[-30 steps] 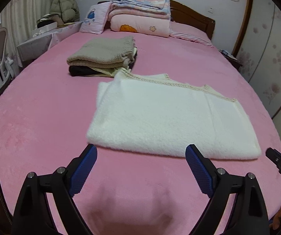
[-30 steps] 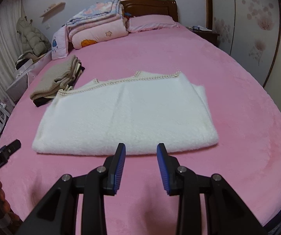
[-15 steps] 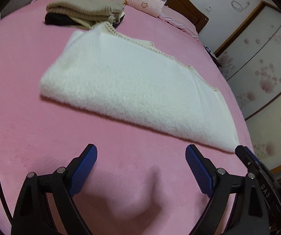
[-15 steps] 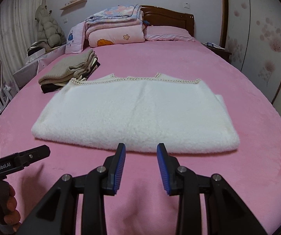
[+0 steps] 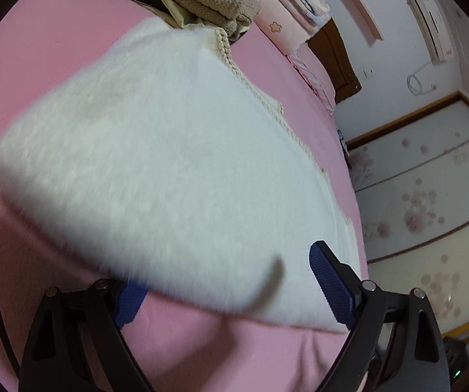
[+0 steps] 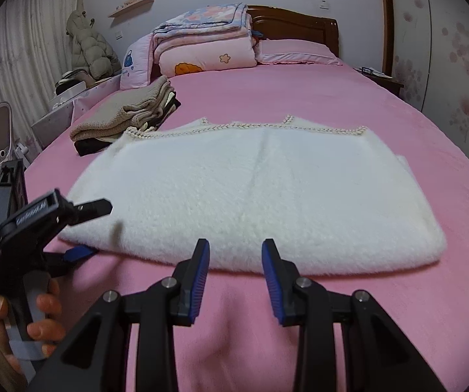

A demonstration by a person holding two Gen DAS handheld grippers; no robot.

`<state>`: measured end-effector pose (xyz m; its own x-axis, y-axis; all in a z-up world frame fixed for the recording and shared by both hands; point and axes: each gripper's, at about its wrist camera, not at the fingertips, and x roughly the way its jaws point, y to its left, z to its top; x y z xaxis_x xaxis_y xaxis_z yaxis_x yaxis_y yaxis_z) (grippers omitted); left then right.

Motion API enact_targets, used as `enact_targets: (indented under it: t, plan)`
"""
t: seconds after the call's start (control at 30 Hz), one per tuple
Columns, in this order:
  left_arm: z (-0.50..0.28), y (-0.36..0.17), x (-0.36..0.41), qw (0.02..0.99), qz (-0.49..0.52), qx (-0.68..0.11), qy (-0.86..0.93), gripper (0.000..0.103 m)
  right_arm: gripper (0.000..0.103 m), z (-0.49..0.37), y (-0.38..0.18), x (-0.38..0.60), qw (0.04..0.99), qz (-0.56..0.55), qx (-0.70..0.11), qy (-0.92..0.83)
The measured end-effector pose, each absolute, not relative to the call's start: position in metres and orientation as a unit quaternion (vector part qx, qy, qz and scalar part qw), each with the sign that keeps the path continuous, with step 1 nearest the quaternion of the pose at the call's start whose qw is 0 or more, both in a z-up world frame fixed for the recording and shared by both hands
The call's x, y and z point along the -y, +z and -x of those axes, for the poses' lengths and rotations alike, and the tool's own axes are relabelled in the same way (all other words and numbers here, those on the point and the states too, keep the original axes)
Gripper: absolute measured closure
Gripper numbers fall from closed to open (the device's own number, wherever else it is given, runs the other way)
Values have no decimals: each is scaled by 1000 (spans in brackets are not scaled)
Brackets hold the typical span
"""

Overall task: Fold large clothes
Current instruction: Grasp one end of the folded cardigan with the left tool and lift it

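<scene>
Folded white garment (image 6: pixel 250 196) lies flat on pink bed (image 6: pixel 397 104). Left tongs (image 5: pixel 231 290) wide, straddling its near-left corner; right tongs (image 6: pixel 235 261) narrowly parted, empty, just short of the near edge. Folded clothes stack (image 6: pixel 126 114) beyond.

Pink bed (image 6: pixel 348 98), wooden headboard (image 6: pixel 296 26), floral wardrobe (image 5: pixel 430 202).

The left wrist view sat low and tilted at the near left corner of the folded fluffy white garment (image 5: pixel 175 170), very close, looking along it toward the stack of folded beige knitwear (image 5: pixel 202 0). The right wrist view stood further back at the foot of the pink bedspread (image 6: pixel 299 98), level, facing the dark wooden headboard (image 6: pixel 299 23). Both shared garment, stack and headboard.
</scene>
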<state>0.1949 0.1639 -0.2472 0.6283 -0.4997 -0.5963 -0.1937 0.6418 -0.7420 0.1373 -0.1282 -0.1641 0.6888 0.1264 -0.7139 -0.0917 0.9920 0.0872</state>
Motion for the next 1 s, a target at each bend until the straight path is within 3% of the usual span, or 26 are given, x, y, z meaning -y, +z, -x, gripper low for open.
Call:
enact_targets:
  t: [0.23, 0.27, 0.33, 0.37, 0.47, 0.83, 1.0]
  plan:
    - [-229, -254, -168, 802, 433, -406, -70, 16, 70, -153, -166, 134, 920, -28, -388, 57]
    - [-230, -252, -166, 803, 435, -403, -60, 21, 70, -156, -164, 135, 920, -28, -386, 57]
    - [-231, -250, -164, 807, 422, -412, -35, 45, 70, -162, -162, 138, 922, -30, -381, 57]
    - [-230, -248, -168, 810, 409, -420, -21, 66, 70, -166, -159, 139, 922, -31, -380, 57]
    - [-230, -236, -168, 824, 383, -417, -26, 81, 70, -181, -155, 141, 923, -31, -381, 52]
    - [-228, -159, -116, 907, 209, -366, -4, 85, 93, -252, -182, 117, 907, 35, -414, 69]
    - [-227, -133, -86, 929, 147, -339, -20, 85, 95, -263, -212, 111, 888, 65, -448, 85]
